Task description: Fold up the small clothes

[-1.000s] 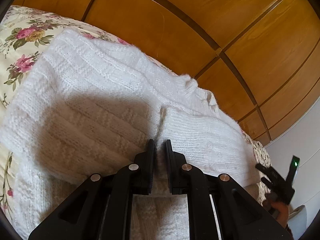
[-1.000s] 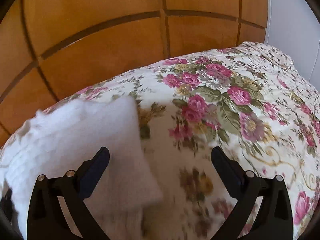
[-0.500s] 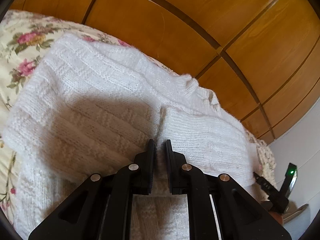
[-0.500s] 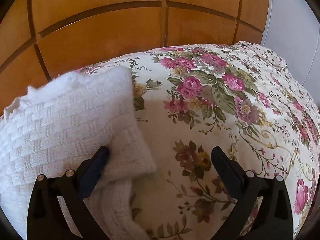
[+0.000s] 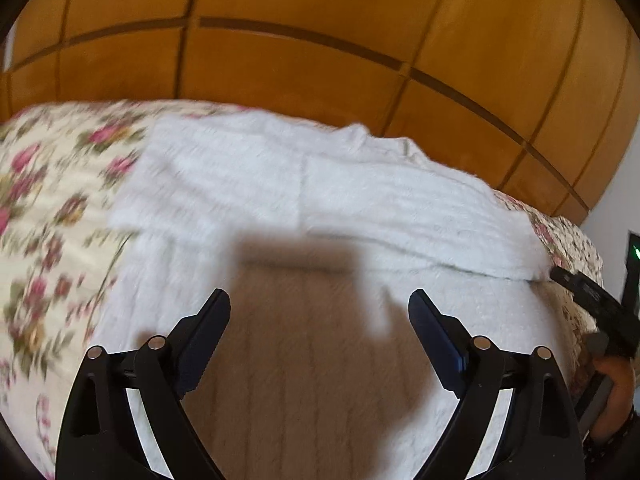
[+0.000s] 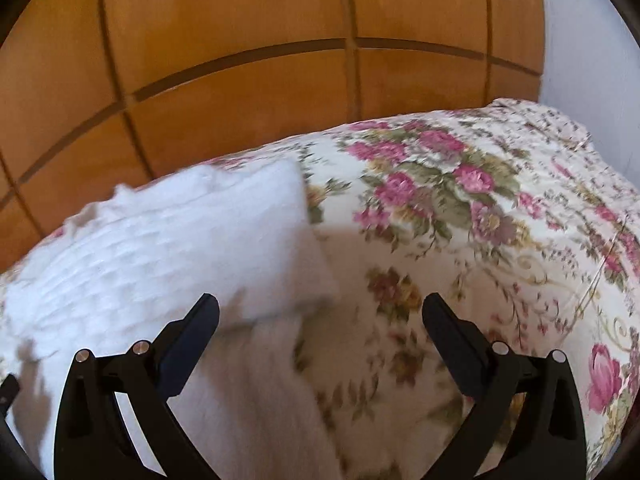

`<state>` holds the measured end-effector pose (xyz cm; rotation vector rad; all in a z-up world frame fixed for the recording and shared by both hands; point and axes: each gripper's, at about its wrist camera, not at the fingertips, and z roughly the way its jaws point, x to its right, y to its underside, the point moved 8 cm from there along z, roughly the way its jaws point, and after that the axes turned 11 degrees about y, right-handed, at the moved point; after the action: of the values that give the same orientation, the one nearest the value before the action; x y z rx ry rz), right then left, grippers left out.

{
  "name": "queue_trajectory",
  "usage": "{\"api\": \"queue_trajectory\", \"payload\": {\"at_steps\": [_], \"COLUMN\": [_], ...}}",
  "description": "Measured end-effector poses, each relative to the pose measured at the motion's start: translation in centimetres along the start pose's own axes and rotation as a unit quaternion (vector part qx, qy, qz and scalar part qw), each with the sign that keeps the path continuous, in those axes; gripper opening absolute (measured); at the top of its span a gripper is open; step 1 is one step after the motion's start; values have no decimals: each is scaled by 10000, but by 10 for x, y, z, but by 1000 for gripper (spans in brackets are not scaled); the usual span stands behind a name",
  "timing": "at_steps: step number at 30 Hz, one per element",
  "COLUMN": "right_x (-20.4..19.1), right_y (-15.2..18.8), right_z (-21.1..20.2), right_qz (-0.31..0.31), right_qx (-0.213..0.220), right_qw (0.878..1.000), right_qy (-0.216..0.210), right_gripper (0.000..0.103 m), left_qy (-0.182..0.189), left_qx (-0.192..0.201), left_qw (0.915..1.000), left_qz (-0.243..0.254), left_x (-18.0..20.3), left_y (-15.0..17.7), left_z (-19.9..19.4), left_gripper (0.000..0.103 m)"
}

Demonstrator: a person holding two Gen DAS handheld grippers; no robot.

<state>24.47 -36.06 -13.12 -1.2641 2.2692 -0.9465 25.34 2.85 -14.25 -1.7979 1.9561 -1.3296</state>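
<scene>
The left gripper stands with its two black fingers spread wide and nothing between them. Directly under and ahead of it lies the white knitted sweater, which rests flat on the cream bedspread with pink roses. The near part of the sweater falls in the shadow of the gripper.

Beyond this shadow, two flaps of the sweater are folded inward, and their edges meet at a seam that runs away from the left gripper, almost on its centre line. The long side of the folded sweater seems to lie across the view, from the left to the right.

The right gripper is also spread wide and holds nothing. From it, the sweater lies to the left; the right edge of the sweater passes between its fingers, so that its left finger is over the knit and its right finger is over the bare bedspread.

Behind the sweater, past the far edge of the bed, stands the orange-brown wooden panelled wall.

In my judgement the left gripper is the one centred on the sweater, and the right gripper is at its right edge. A next fold probably needs the near hem, which lies low between the fingers of the left gripper.
</scene>
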Motion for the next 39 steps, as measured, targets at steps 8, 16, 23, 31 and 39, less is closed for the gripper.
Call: {"api": "queue_trajectory", "payload": {"at_steps": [8, 16, 23, 31, 39], "right_x": [14, 29, 30, 33, 40], "right_y": [40, 60, 72, 78, 87], "right_z": [-27, -48, -69, -83, -95], "right_qz": [272, 14, -261, -439, -558], "right_qx": [-450, -413, -310, -178, 63], "right_qw": [9963, 9986, 9986, 9981, 9950], "right_qy": [-685, -341, -341, -387, -828], "right_gripper": [101, 101, 101, 101, 101], "left_qy": [-110, -242, -476, -582, -395], "left_qx": [-99, -147, -91, -42, 134], "left_qw": [9998, 9995, 9971, 9947, 9979], "left_qz": [-128, 166, 595, 842, 500], "left_x": [-3, 4, 0, -14, -25], "left_y": [19, 43, 62, 79, 84], "left_z": [-13, -36, -63, -89, -114], "left_gripper": [96, 96, 96, 96, 96]}}
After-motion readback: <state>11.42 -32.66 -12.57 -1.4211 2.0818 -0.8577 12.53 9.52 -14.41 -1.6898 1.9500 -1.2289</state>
